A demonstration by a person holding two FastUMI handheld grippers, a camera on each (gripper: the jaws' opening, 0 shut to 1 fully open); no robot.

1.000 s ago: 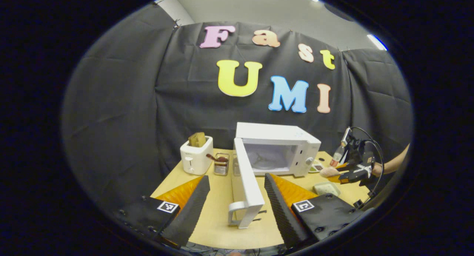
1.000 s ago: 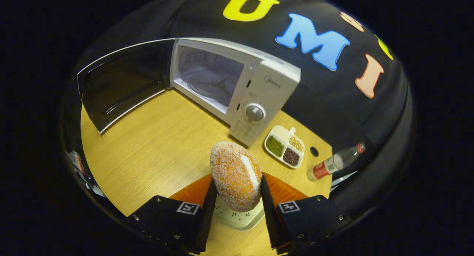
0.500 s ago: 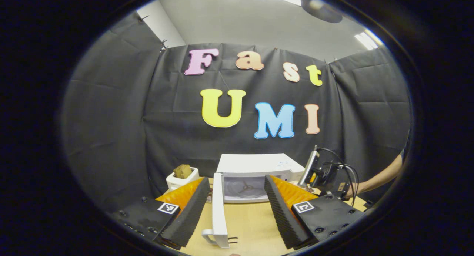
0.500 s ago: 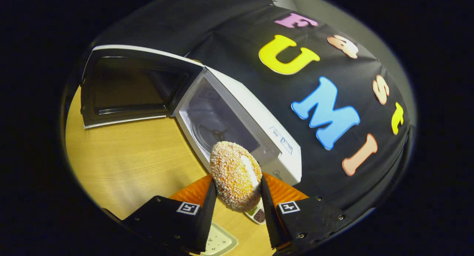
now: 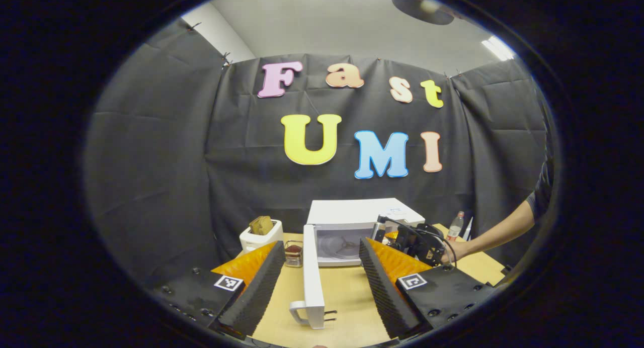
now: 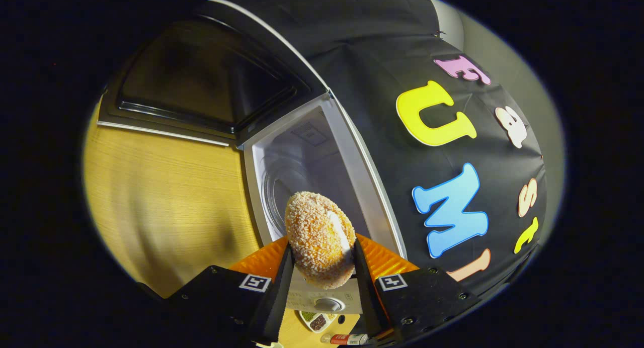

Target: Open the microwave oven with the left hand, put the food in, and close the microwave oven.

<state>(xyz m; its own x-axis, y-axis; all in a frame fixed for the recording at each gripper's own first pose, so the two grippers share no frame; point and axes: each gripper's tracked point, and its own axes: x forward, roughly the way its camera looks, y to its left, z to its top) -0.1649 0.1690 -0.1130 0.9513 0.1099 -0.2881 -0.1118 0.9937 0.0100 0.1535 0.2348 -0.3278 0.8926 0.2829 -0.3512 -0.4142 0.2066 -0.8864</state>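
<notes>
Right gripper view: right tongs (image 6: pixel 321 267) clamp bun (image 6: pixel 319 238) at microwave (image 6: pixel 302 172), left tongs (image 5: pixel 322 282) spread wide.

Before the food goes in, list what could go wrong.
1. The crumb-coated bun is pinched at its sides by the right claw; squeezing harder may crush it or shed coating.
2. It sits near the microwave opening's edge, so it could clip the frame on entry.
3. The left claw hangs open beside the open door; a bump could swing it.

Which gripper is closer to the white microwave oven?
Right. The right gripper, holding the crumb-coated orange bun, is at the white microwave oven opening. The left gripper hangs back beside the open door.
</notes>
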